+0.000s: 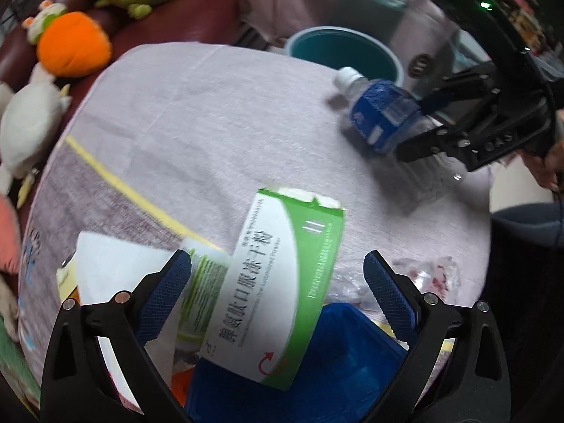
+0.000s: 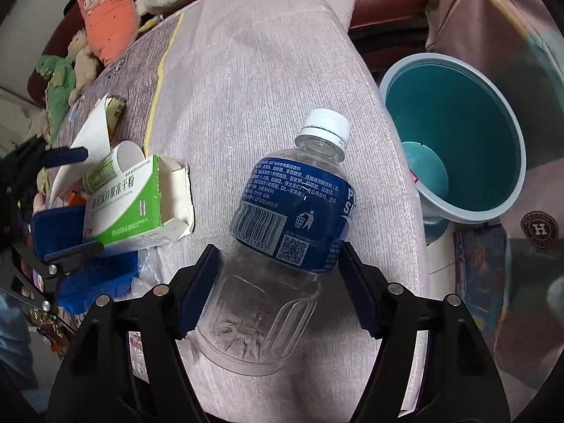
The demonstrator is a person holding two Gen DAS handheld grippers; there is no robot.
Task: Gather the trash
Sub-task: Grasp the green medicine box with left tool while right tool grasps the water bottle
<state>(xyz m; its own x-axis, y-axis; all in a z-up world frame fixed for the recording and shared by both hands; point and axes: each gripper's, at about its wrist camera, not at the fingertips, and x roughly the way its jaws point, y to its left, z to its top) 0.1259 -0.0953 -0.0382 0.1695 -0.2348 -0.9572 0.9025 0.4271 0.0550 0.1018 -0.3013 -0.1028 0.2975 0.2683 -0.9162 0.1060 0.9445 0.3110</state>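
bottle (image 2: 282,232): empty, capped, lies on the cloth-covered tabletop (image 2: 268,70), cap end toward the bin (image 2: 454,141)
bottle axis: runs along the right gripper's (image 2: 278,292) pointing line, base nearest the camera, so the fingers straddle it crosswise
right fingers (image 2: 197,292): part spread, one on each side of the clear lower body; they look to touch both sides, though a firm pinch I can't confirm
box (image 1: 278,282): green-white carton, lies between the left gripper's (image 1: 278,296) fingers
left fingers (image 1: 165,292): spread wide, clear of the box on both sides, holding nothing
nearer hand: right for bottle, left for box
bin: just off the tabletop edge, empty, open
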